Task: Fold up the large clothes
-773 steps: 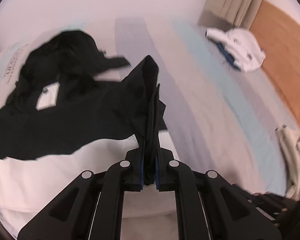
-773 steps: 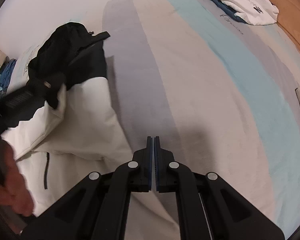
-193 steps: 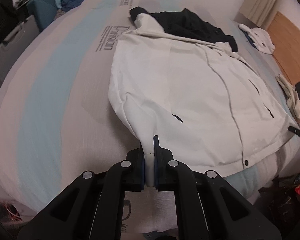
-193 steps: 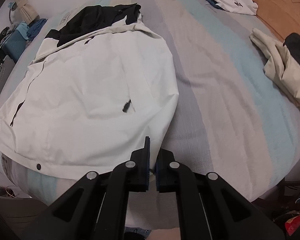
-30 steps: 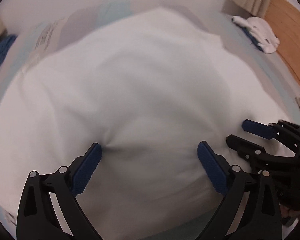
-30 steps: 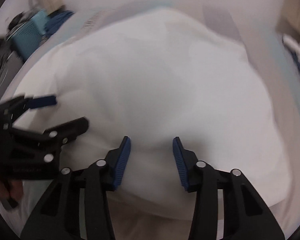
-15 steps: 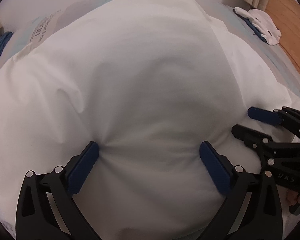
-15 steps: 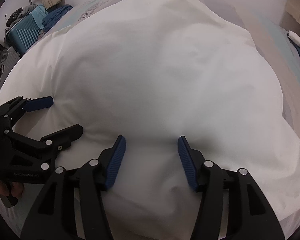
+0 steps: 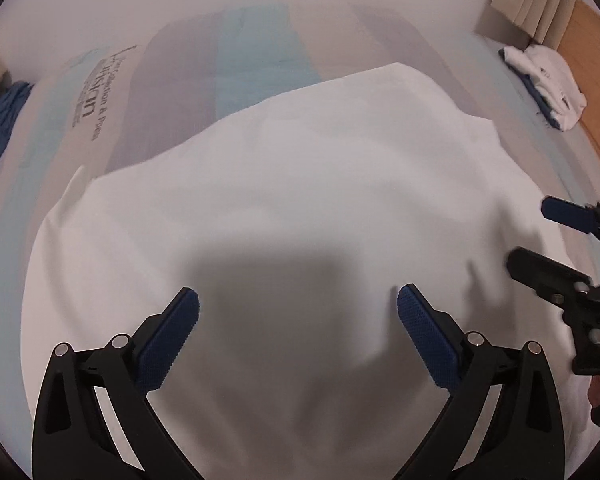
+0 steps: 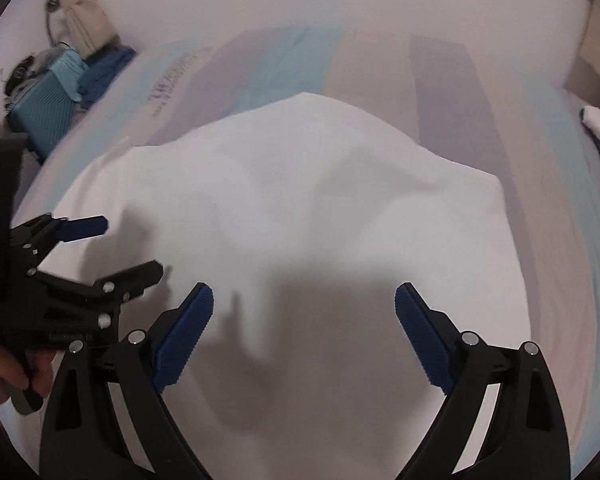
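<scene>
A large white jacket lies folded in a broad mound on the striped bed; it also fills the right wrist view. My left gripper is wide open and empty just above the jacket's near part. My right gripper is wide open and empty above the same jacket. The right gripper also shows at the right edge of the left wrist view, and the left gripper at the left edge of the right wrist view. Both cast dark shadows on the cloth.
The bed cover has blue, grey and beige stripes with printed lettering. A folded white garment lies at the far right by a wooden floor. A teal suitcase with blue clothes stands beyond the bed's left side.
Both grippers have lifted off and pulled back from the jacket, so more of the bed shows beyond it. The right gripper's jaws have spread wider.
</scene>
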Motion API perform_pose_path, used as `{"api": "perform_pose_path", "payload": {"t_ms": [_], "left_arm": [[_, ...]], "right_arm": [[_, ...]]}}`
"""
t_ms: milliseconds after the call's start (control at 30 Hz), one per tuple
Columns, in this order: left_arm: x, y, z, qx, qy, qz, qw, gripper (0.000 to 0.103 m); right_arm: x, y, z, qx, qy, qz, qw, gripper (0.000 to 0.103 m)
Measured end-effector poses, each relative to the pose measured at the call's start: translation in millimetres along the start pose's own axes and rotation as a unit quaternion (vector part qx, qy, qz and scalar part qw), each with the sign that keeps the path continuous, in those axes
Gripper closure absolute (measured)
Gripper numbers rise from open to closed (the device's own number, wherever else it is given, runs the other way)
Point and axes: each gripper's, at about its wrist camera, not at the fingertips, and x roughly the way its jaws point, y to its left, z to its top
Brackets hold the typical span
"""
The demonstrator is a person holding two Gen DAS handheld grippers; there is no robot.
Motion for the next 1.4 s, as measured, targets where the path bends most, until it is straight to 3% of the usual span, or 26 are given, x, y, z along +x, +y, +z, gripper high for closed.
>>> {"api": "perform_pose_path", "payload": {"t_ms": [133,267,467,700,800,867,1000,1200,1400], "left_arm": [[26.2,6.0,14.6,-0.008,0.02,0.0,0.9998,0.005],[47.1,8.4,7.9,0.01,0.022,-0.007,0.9997,0.005],[65.2,10.5,-7.1,0.016,0.014,-0.011,0.9997,0.005],[68.1,11.2,-13.1,0.012,0.007,-0.013,0.9998,0.005],[57.2,11.5,-8.6,0.004,0.007,-0.018,0.9998,0.006],[43.4,15.3,-3.9,-0.005,-0.018,-0.023,0.9996,0.007],[23.2,23.4,1.1,-0.034,-0.028,-0.028,0.9986,0.007],[-22.1,0.1,-44.7,-0.006,-0.051,-0.043,0.9978,0.007],[-16.2,-40.7,-91.8,0.036,-0.026,-0.039,0.9982,0.008]], "right_arm": [[42.1,-4.9,20.8,0.02,0.038,0.007,0.999,0.019],[77.9,-12.2,15.3,0.023,0.078,-0.01,0.997,0.019],[104.6,-13.0,5.7,0.001,0.089,-0.012,0.996,0.015],[108.3,-9.1,1.4,-0.013,0.081,-0.014,0.997,0.013],[96.8,-4.7,4.9,-0.018,0.072,-0.017,0.997,0.016],[77.5,-1.2,5.2,-0.023,0.05,-0.023,0.998,0.021],[36.9,-7.4,-3.4,-0.004,0.019,-0.024,1.0,0.021],[-18.7,-5.5,-53.7,-0.006,0.002,-0.036,0.999,0.021],[-51.7,-18.2,-103.7,0.008,0.013,-0.066,0.998,0.021]]}}
